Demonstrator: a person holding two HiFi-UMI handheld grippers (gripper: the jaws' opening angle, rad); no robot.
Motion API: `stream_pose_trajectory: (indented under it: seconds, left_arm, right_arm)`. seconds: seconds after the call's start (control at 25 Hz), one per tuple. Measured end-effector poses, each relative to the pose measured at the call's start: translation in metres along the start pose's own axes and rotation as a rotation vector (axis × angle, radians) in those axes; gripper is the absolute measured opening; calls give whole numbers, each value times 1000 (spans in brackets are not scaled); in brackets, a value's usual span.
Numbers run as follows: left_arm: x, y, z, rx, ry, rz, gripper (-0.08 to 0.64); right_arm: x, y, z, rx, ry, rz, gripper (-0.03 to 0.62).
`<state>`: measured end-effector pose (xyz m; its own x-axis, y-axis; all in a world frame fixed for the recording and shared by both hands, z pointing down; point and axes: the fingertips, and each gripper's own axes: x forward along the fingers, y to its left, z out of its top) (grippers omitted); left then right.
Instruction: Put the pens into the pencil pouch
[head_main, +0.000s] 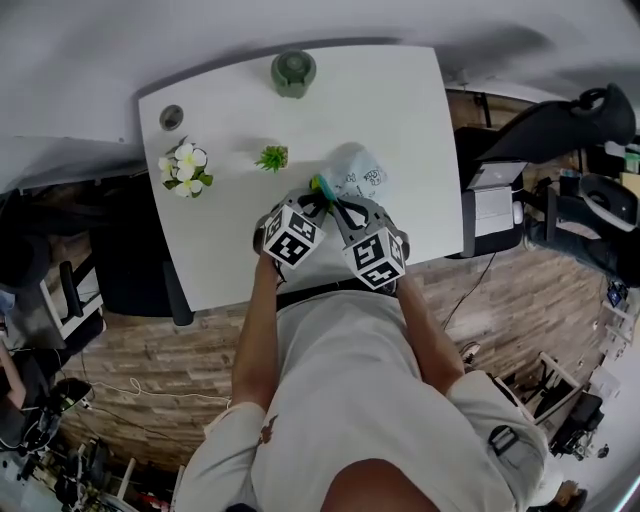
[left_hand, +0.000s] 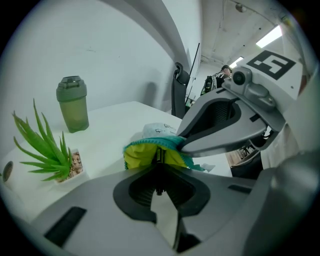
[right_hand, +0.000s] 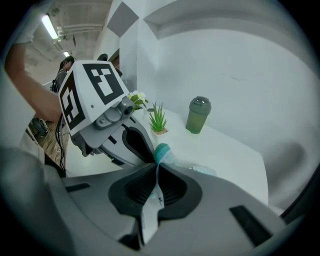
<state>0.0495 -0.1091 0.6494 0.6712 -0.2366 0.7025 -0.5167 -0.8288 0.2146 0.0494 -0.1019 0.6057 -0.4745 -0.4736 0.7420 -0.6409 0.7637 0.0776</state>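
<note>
Close to the near edge of the table (head_main: 230, 255), the left gripper (left_hand: 160, 150) and the right gripper (right_hand: 156, 161) each have their jaws clamped on the rim of the pencil pouch (head_main: 358, 176), which sits just beyond them, right of the table's middle. Farther back stand a small green plant (head_main: 272, 157) and white flowers (head_main: 185, 167), with a green bottle (head_main: 293, 72) at the far edge.
</note>
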Motion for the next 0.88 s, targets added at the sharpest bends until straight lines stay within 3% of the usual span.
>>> stream_pose_trajectory:
  seconds: [0.28,0.48,0.72,0.88]
  left_arm:
    - [3,5,-5,-16,-13,34,35]
    - [-2,9,-11,-39,-14,86,82]
    - [-16,18,-22,-80,-28,165,145]
    - [-36,24,-24,-113,-85,238,164]
  right_arm:
    - [2,-2,-3,18,0,-18,20]
    - [3,-3,-4,24,-1,-28,23]
    - [6,-4,-4,36,-12,-48,35]
    - [6,-2,-4,49,-20,-60,64]
